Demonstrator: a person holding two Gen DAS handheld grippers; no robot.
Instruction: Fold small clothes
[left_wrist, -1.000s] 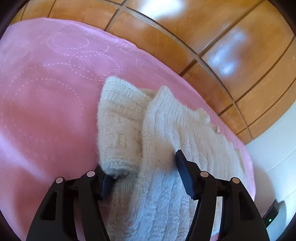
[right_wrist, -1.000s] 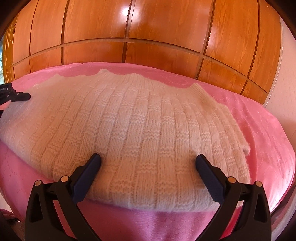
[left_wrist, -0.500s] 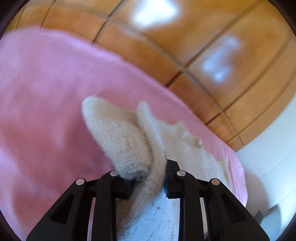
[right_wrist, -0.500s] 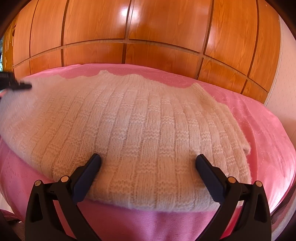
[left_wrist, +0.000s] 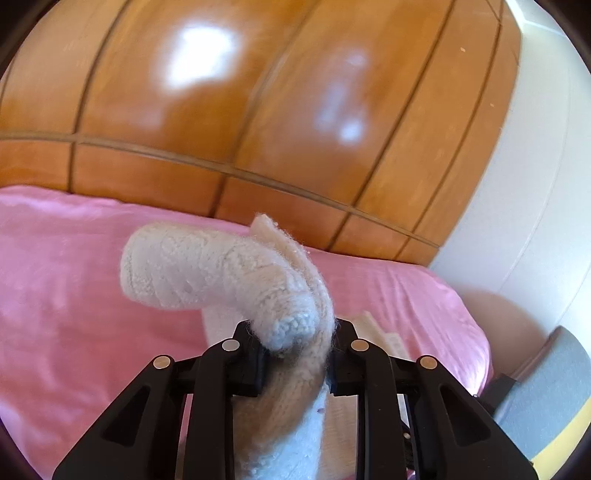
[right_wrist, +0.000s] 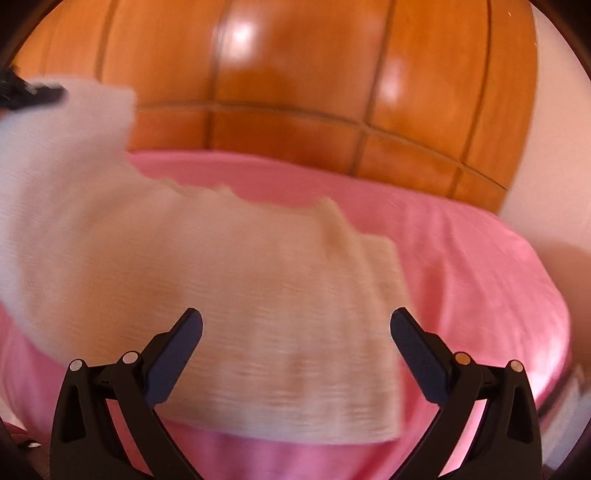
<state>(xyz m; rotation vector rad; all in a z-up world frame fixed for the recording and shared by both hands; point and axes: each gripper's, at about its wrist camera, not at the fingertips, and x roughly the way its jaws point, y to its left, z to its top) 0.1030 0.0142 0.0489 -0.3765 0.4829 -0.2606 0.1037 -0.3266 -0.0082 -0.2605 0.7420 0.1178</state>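
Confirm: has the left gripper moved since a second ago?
Yes. The left gripper, shut on the sweater's edge, has lifted it off the pink bedspread; the wooden panel wall now fills more of its view.

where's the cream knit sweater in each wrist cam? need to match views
Left wrist: cream knit sweater centre-low, a bunched fold pinched in the left claw.
Right wrist: sweater across centre and left, blurred, left edge raised; right claw open above it.
Shared landmark: pink bedcover against the wood panelling.

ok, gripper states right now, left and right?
Left hand-held gripper: closed on the cream knit sweater, sleeve end lifted off the pink bedspread.
Right hand-held gripper: open, holding nothing, over the sweater.
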